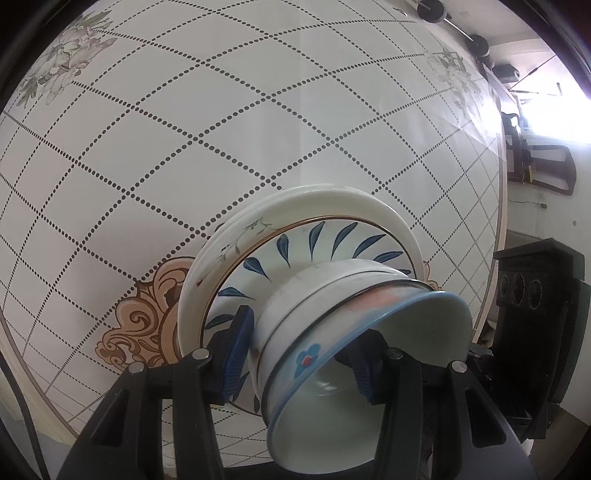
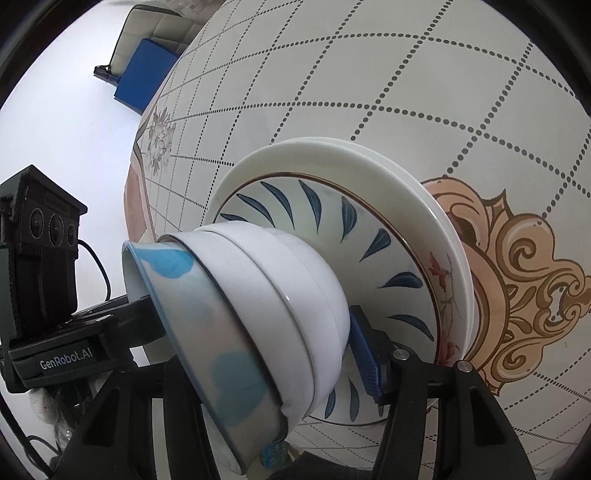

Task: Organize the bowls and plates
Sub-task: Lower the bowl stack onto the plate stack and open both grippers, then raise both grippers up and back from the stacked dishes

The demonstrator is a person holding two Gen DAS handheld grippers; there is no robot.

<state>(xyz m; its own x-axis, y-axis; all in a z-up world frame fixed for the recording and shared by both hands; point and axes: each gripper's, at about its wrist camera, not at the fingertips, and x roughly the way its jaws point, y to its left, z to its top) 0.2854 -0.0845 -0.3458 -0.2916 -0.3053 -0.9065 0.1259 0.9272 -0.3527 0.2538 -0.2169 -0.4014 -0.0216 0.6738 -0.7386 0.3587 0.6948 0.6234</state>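
Observation:
A stack of nested bowls [image 1: 295,295] [image 2: 295,280] stands on a blue-leaf plate [image 1: 332,240] [image 2: 325,214]. That plate tops a pile of white plates [image 1: 295,206] [image 2: 332,155] on the table. The top bowl [image 1: 369,314] [image 2: 207,314] has a blue rim and blue flower marks. My left gripper [image 1: 299,362] is shut on the bowl stack's wall, one pad outside and one inside the top bowl. From the opposite side my right gripper [image 2: 317,398] is shut on the same stack. Its outer pad [image 2: 365,354] lies against the white bowls; its inner finger is mostly hidden.
The round table [image 1: 221,110] [image 2: 443,74] carries a white cloth with a dotted lattice and a tan ornament [image 2: 517,277] beside the plates. A chair with a blue cushion [image 2: 144,74] stands past the table edge. Small dark items [image 1: 430,9] sit at the far rim.

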